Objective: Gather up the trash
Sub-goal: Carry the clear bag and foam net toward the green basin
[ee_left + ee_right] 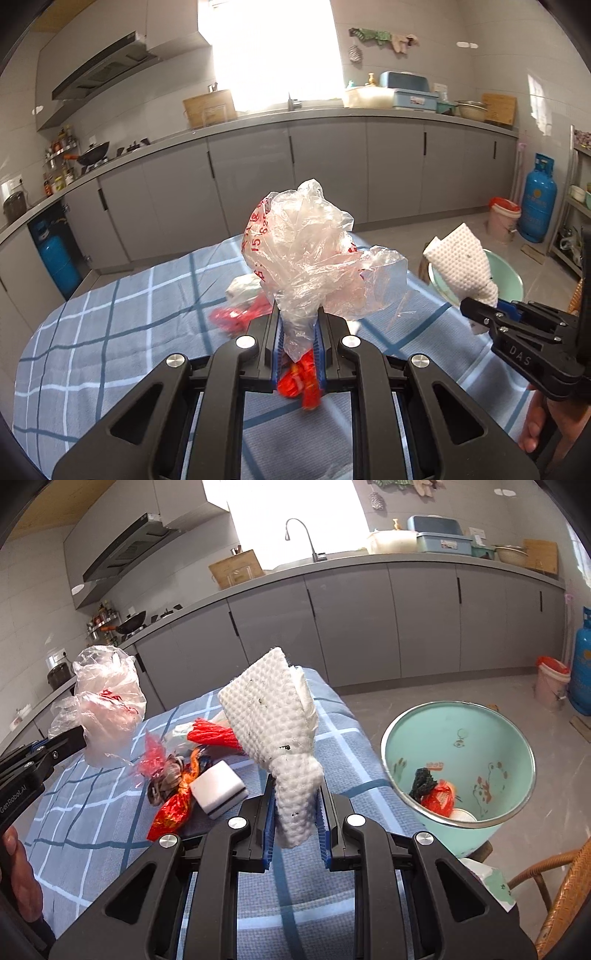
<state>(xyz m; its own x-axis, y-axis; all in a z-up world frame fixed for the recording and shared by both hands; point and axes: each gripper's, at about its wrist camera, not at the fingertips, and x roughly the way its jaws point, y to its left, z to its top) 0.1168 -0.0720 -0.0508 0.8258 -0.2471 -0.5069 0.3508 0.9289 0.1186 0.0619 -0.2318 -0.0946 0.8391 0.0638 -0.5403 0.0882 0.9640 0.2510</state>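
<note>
My left gripper (298,338) is shut on a crumpled clear plastic bag (314,254) with red print, held above the blue checked tablecloth (110,332). It also shows in the right wrist view (79,740) with the bag (107,705). My right gripper (297,823) is shut on a dirty white paper towel (280,723), held up near the table's right edge; it also shows in the left wrist view (476,314). A mint green trash bin (458,760) stands on the floor to the right, with some trash inside.
On the cloth lie a red net (214,734), red wrappers (173,805) and a white sponge block (219,788). A wicker chair (565,893) is at the lower right. Grey kitchen cabinets (351,620), a pink bucket (550,681) and a blue gas cylinder (537,199) stand behind.
</note>
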